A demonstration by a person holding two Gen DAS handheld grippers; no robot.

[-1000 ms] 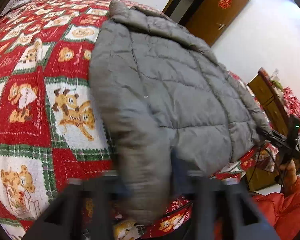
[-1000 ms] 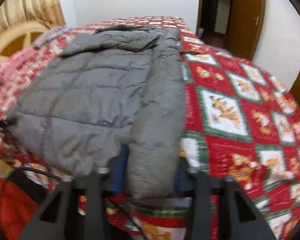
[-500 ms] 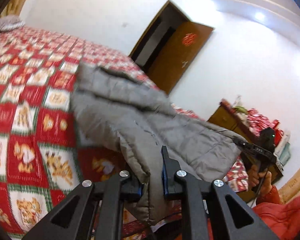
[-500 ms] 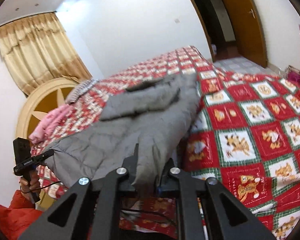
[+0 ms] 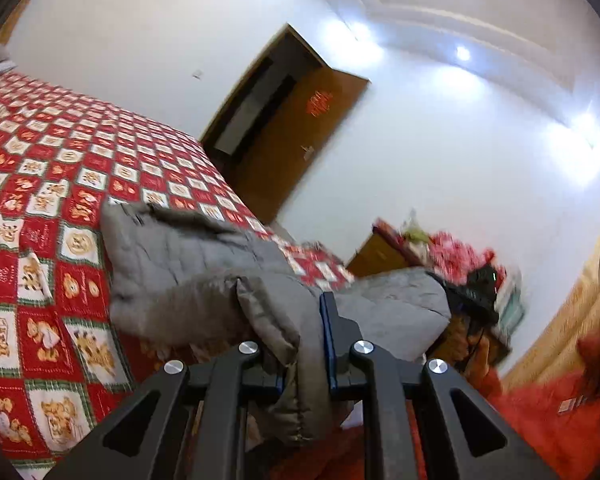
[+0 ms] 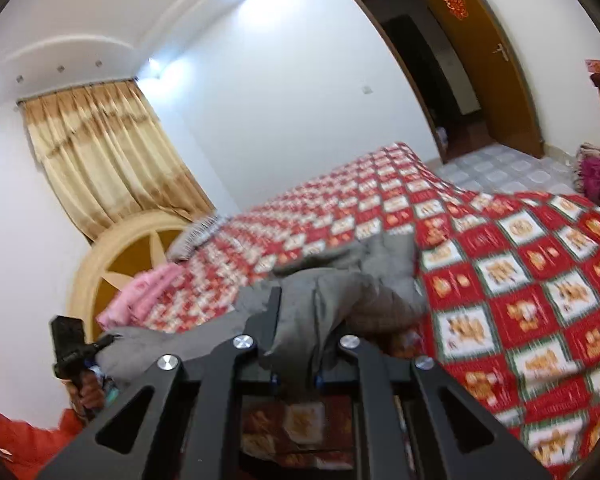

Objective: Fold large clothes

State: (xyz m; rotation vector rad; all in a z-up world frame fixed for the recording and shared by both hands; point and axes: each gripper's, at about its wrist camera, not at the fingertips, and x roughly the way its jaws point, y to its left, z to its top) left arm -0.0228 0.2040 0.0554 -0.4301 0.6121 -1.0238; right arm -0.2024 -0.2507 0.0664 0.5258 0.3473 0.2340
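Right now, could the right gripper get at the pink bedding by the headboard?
Probably not. The right gripper is shut on the grey jacket, whose raised bulk lies between it and the pink bedding across the bed. It would have to let go first.

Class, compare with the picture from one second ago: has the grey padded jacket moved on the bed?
Yes. The grey jacket, shut in both grippers, has lifted at its near hem and folded toward the door end, uncovering red quilt.
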